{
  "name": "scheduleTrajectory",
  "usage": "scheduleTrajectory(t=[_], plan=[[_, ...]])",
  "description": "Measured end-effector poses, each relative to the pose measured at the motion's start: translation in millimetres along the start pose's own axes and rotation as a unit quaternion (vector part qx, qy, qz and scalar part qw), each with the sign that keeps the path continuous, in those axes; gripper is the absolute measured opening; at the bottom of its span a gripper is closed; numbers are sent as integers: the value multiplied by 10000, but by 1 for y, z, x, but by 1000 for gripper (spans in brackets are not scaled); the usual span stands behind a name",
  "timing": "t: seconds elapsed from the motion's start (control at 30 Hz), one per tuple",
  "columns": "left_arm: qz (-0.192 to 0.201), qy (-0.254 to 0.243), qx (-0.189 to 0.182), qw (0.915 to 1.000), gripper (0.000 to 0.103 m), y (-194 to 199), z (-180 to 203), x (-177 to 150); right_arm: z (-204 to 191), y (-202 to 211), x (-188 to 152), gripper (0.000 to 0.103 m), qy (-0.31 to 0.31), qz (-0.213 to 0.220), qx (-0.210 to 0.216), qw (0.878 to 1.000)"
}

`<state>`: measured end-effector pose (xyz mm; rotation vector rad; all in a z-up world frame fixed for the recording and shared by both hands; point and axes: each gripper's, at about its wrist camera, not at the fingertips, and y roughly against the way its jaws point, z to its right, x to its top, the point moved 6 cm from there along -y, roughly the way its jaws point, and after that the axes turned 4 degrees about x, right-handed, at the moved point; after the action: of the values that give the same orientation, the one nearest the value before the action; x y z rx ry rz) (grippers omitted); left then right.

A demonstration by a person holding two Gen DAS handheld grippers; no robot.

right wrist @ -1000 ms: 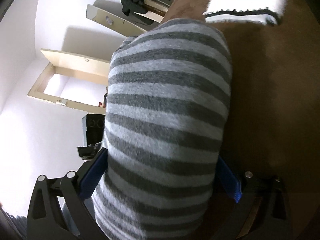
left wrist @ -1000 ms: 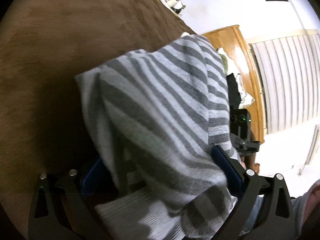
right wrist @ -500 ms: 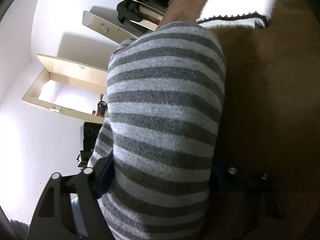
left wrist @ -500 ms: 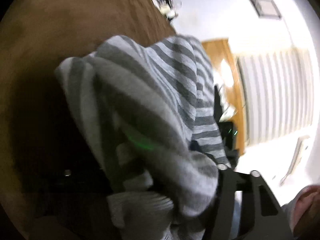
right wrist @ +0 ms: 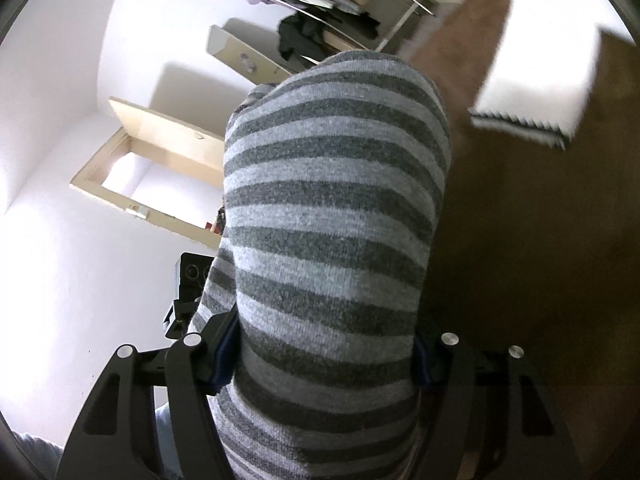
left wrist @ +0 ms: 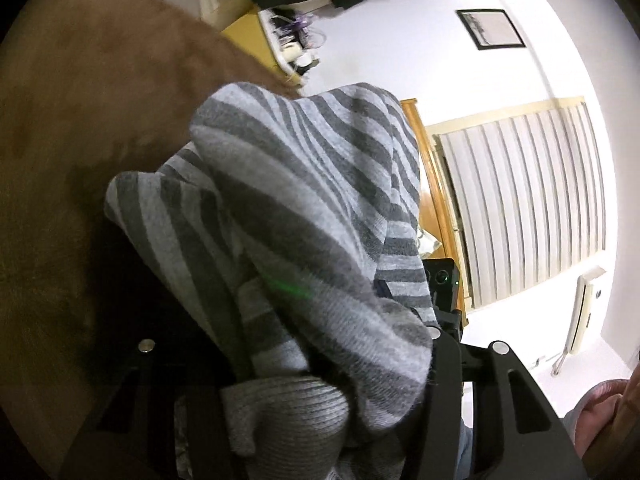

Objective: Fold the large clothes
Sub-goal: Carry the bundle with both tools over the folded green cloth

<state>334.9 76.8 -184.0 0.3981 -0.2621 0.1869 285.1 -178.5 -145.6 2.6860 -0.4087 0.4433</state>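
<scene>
A grey-and-white striped sweater [left wrist: 312,208] hangs bunched over my left gripper [left wrist: 288,320], which is shut on a thick fold of it, with the ribbed hem bulging out below. In the right wrist view the same sweater [right wrist: 336,200] drapes as a smooth striped hump over my right gripper [right wrist: 324,344]. Its jaws are closing, and the blue pads [right wrist: 224,348] press into the cloth from both sides. Both grippers are lifted above the brown bed cover [left wrist: 80,160]. Each wrist view shows the other gripper's camera block beside the sweater.
A folded white cloth with dark trim [right wrist: 536,92] lies on the brown cover [right wrist: 540,260] farther back. Shelves stuffed with clothes [right wrist: 320,0] stand against the white wall. A wooden frame [left wrist: 432,184], slatted blinds [left wrist: 528,200] and a person's hand [left wrist: 600,408] are on the right.
Both grippers went from wide open around the sweater to clamped on it, then rose from the brown cover, lifting the cloth. More of the wall and shelves is now in view.
</scene>
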Motion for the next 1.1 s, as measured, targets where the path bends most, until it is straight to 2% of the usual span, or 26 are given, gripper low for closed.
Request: scheduleTrajectory(t=[0.13,0.27,0.43,0.57,0.63,0.77,0.9,1.1], plan=[[132,-196,46,9997,51,22,43,-5,-42,22,-6,66,179,61,119,9997],[266,-294,90,9992,51,45,73,-30,-72,44,-31,66,288,64,162,9994],[331,-282,72,9990,51,72,80,-71,-94,55,-60,66,355,-1,143,9993],[421,-287,138,9986,51,85,92,-78,-116,48,-67,66,455,-122,183,9987],[517,-278,165,9981,51,98,95,-82,-128,28,-56,66,511,-181,194,9983],[772,-202,325,9963,51,130,86,-89,-148,3,-65,66,651,-382,246,9968],[1096,-157,732,9912,51,182,76,-92,-163,-48,-73,66,668,-633,557,9942],[1854,261,1315,9735,51,283,40,-112,-192,-157,-90,67,628,-1324,987,9843]])
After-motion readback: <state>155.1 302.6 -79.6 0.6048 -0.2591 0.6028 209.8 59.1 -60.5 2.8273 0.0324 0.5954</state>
